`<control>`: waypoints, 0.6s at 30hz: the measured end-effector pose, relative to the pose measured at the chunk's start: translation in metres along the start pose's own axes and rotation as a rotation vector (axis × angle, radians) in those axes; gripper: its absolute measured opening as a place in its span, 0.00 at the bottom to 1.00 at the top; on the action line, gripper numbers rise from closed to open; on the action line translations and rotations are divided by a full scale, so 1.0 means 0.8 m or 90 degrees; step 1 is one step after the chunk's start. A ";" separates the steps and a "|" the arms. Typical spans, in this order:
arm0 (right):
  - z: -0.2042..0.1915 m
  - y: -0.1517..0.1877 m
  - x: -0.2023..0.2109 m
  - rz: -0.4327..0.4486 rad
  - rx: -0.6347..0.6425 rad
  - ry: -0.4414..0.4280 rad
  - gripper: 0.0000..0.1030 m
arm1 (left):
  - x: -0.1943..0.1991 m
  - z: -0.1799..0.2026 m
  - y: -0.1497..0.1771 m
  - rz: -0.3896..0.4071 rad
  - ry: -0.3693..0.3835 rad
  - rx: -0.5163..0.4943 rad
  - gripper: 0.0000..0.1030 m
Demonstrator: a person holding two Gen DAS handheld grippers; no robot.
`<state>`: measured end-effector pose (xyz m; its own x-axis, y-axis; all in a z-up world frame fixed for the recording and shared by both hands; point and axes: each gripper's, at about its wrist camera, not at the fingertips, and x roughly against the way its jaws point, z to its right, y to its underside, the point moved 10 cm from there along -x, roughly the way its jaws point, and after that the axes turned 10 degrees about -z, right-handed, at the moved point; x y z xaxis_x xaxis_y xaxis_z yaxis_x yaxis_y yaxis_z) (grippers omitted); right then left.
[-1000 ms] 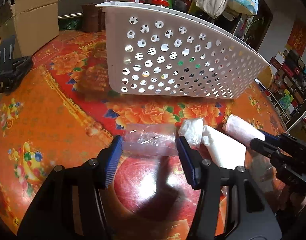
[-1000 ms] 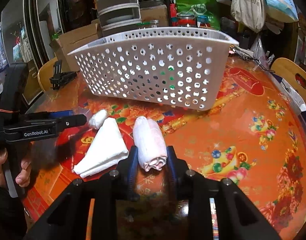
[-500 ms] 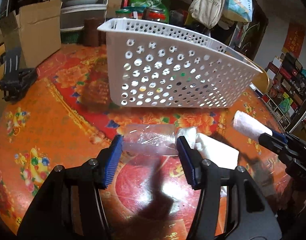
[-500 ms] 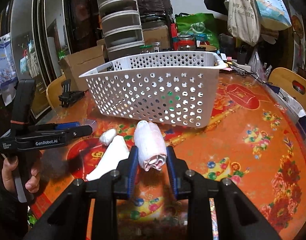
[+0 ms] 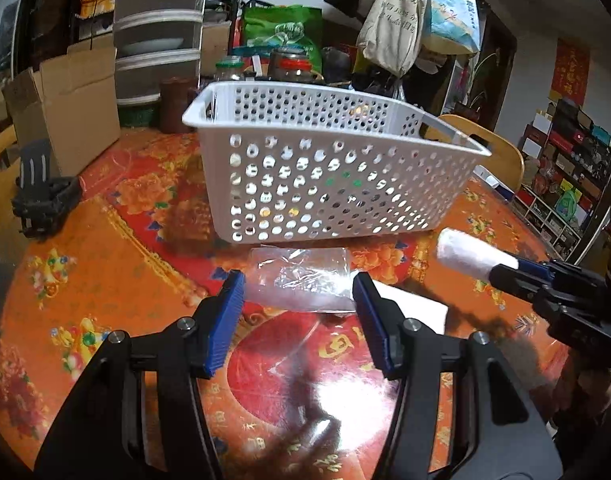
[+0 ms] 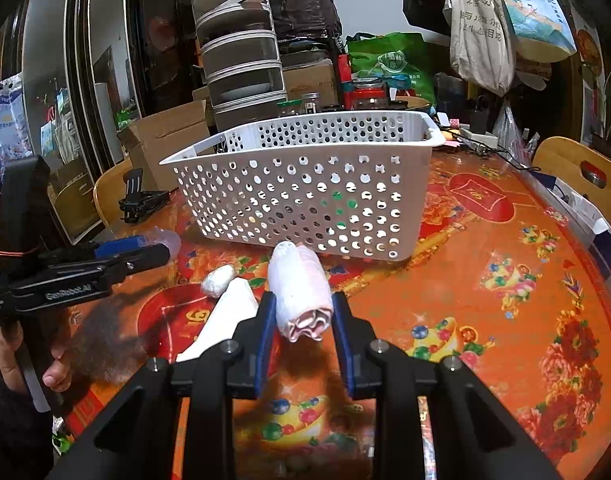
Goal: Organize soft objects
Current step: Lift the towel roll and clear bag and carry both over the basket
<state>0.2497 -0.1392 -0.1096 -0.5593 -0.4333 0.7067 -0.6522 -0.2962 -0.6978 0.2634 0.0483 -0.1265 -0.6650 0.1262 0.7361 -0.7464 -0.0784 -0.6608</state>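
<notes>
Right wrist view: the right gripper (image 6: 299, 330) has its jaws clenched on a rolled pink-and-white cloth (image 6: 300, 290), which pokes forward past the blue pads and is carried clear of the table (image 6: 505, 288). In the left wrist view the left gripper (image 5: 297, 312) stands with its jaws about half spread, and a clear plastic bag (image 5: 305, 278) spans the gap from pad to pad; it looks pinched at both edges and lifted, so I judge it grasped.

Just beyond the jaws, a folded white cloth (image 6: 229, 308) and a small white roll (image 6: 218, 280) lie on the table, beside each other and near the front wall of the white perforated basket (image 6: 305, 200). The basket stands upright a little farther back. What shows of its inside through the holes and over the rim looks bare, though the floor of it is hidden, so nothing can be confirmed as put away.

By my judgement the sorting is at an early stage: two soft things are in hand and not yet over the basket, and two more wait on the table.

Readable writing: "GenRobot.AI" on the side of the left gripper in the right wrist view. Chinese characters appear on the hanging tote bag (image 6: 481, 28) and on the red medallions of the tablecloth, too small to read with confidence.
</notes>
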 end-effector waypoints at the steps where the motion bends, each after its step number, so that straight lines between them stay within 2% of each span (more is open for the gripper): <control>1: 0.000 -0.001 0.002 0.002 0.000 0.000 0.26 | 0.008 0.002 -0.003 0.006 -0.003 -0.004 0.51; 10: 0.005 -0.021 0.039 0.032 0.002 0.006 0.26 | 0.058 0.007 -0.031 0.043 -0.013 -0.019 0.51; 18: 0.001 -0.051 0.076 0.063 0.015 0.020 0.26 | 0.080 0.014 -0.054 0.057 -0.009 -0.023 0.52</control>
<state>0.2433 -0.1542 -0.0382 -0.6363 -0.4350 0.6371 -0.5813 -0.2727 -0.7667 0.2530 0.0487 -0.0493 -0.7294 0.1070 0.6756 -0.6828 -0.0530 -0.7287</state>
